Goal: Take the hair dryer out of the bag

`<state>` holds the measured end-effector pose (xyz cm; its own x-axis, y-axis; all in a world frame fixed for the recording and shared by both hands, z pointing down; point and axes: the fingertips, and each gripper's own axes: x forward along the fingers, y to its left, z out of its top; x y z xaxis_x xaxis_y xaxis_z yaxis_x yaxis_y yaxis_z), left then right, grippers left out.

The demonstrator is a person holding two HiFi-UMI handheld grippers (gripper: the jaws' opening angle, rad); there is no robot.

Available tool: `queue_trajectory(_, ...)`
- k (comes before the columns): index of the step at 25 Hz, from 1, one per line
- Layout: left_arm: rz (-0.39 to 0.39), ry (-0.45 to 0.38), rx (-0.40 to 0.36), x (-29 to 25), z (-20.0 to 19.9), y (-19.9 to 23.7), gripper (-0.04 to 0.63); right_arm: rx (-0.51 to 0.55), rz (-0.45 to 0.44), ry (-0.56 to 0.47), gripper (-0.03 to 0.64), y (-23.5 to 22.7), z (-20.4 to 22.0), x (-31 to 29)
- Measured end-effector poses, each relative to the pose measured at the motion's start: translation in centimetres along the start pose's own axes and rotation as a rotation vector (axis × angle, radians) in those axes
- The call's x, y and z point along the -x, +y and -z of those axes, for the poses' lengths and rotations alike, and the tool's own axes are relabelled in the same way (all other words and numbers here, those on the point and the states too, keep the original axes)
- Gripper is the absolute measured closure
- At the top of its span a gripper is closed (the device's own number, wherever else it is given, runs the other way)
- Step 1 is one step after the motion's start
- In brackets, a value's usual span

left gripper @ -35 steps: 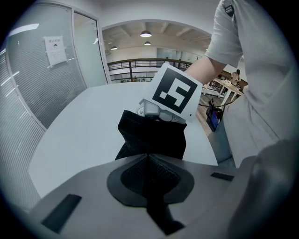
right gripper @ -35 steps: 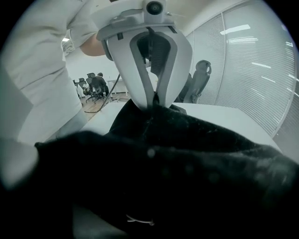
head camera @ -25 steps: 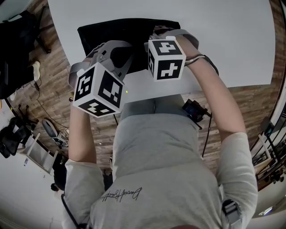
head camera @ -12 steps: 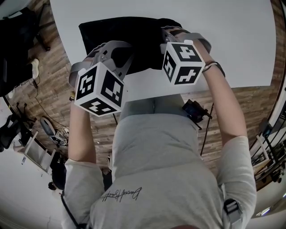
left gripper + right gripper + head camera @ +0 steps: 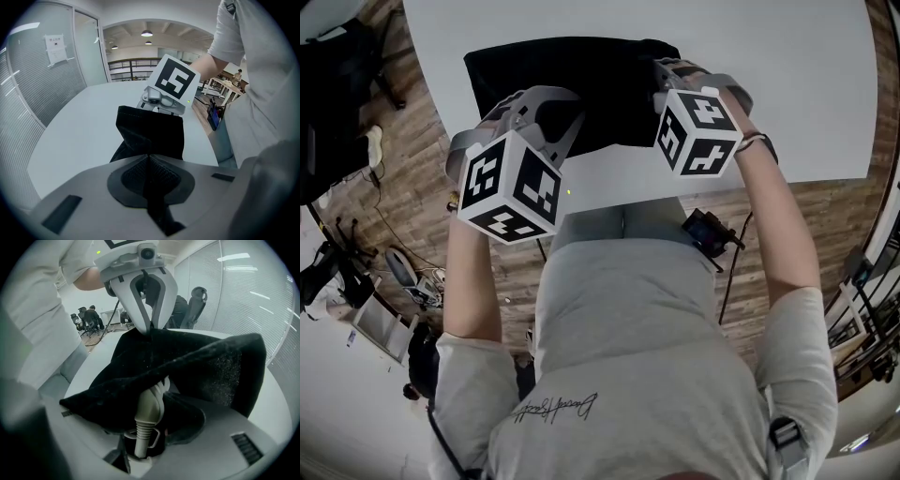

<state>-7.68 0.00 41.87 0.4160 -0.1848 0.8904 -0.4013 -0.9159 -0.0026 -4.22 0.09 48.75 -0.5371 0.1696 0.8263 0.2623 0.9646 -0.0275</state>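
The pull-out looks to be in hand. The left gripper [image 5: 149, 161] has its jaws pressed together on a fold of the black bag [image 5: 572, 80], holding that edge lifted off the white table [image 5: 806, 84]. The right gripper [image 5: 155, 430] has just been closing a little. Its 2 jaws stand wide around the pale handle end of the hair dryer [image 5: 149, 404], and I judge the dryer gripped. That end sticks out of the bag's mouth at the lower centre of the right gripper view, ribbed cord collar toward the camera. The rest of the dryer is hidden under the draped cloth.

The next move, as I read it, is to draw the right gripper away from the left one, toward the right of the head view. The left gripper would hold the cloth back so the wider head clears the mouth without dragging the bag along.

Bare table lies open at the right and top of the head view. The table's near edge runs just below both grippers, so the pull is safer across the tabletop than toward the body.
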Motion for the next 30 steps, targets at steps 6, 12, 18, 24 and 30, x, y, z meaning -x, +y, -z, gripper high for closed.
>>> queue_trajectory(6, 0.001, 0.001, -0.007, -0.2, -0.2, -0.3, 0.576, 0.017, 0.005, -0.005, 0.395, -0.1, 0.2, -0.3)
queue_trajectory(12, 0.008, 0.003, -0.017, -0.5, -0.5, -0.7, 0.575, 0.016, -0.086, 0.059, 0.388, 0.2, 0.3, -1.1)
queue_trajectory(18, 0.013, 0.003, -0.019, -0.6, -0.4, -1.0, 0.576, 0.046, -0.061, 0.031, 0.413, 0.4, 0.0, -0.9)
queue_trajectory(24, 0.014, 0.001, -0.012, -0.7, -0.4, -1.0, 0.575, 0.033, -0.038, -0.013, 0.420, 0.3, -0.5, -0.3)
queue_trajectory(30, 0.019, 0.001, -0.008, -0.8, -0.3, -1.2, 0.576, 0.019, -0.040, -0.011, 0.420, 0.6, -0.2, 0.4)
